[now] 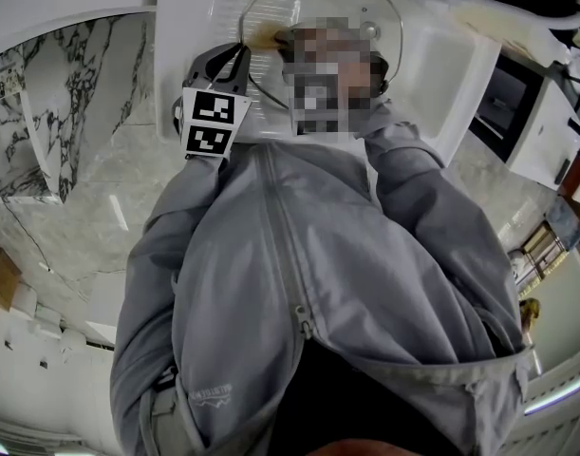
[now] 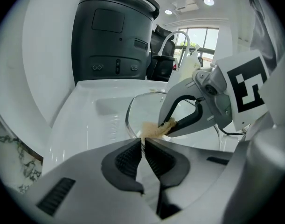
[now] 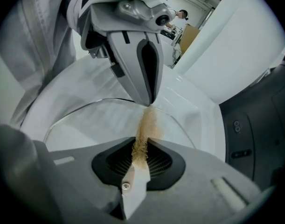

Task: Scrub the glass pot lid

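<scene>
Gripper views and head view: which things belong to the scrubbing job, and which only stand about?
For the job: glass lid, scrubber, left gripper, right gripper, sink.
Standing about: black appliance, marble counter.

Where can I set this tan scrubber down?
Bare white basin floor between the round glass pot lid and the dark grey appliance; also the veined marble counter left of the basin. Crowded at the lid's rim, where left gripper and right gripper meet.
</scene>
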`<state>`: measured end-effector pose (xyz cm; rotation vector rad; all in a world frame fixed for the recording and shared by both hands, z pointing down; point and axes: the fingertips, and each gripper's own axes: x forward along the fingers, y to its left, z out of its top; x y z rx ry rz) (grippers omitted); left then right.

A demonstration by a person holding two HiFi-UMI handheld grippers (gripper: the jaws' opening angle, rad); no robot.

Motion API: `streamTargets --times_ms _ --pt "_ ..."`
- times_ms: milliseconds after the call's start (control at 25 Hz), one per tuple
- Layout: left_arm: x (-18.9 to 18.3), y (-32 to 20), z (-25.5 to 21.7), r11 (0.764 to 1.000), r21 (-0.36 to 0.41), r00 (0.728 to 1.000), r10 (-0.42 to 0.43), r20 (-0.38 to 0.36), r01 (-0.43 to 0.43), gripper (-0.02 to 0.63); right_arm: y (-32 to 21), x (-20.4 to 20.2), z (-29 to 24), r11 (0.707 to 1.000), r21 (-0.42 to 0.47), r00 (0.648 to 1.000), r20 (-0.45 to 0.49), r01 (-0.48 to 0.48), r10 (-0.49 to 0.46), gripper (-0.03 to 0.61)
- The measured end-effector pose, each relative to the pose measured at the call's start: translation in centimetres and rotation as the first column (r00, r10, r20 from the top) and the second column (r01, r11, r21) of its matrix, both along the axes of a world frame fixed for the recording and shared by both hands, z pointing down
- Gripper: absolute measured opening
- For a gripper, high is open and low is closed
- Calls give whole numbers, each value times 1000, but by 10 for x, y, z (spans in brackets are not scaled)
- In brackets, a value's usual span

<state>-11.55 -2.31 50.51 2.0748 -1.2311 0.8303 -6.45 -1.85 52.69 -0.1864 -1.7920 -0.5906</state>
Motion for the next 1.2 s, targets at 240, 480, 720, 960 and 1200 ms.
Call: streamTargets --times_ms 240,480,720,960,1200 --pt "0 2 1 1000 5 1000 1 11 -1 25 29 13 3 993 -109 999 -25 -41 38 60" --pt "1 1 1 1000 18 999 15 30 -15 25 64 27 3 977 -204 997 -40 -68 61 60" --pt "0 1 -1 999 32 999 17 45 -18 25 91 38 -5 941 -319 993 -54 -114 102 60" --pt "2 1 -1 999 33 998 19 58 -21 25 108 54 -12 877 -443 982 -91 -189 165 60" --pt "2 2 -1 999 32 997 27 68 -29 23 121 69 -31 738 -618 962 -145 -271 232 60"
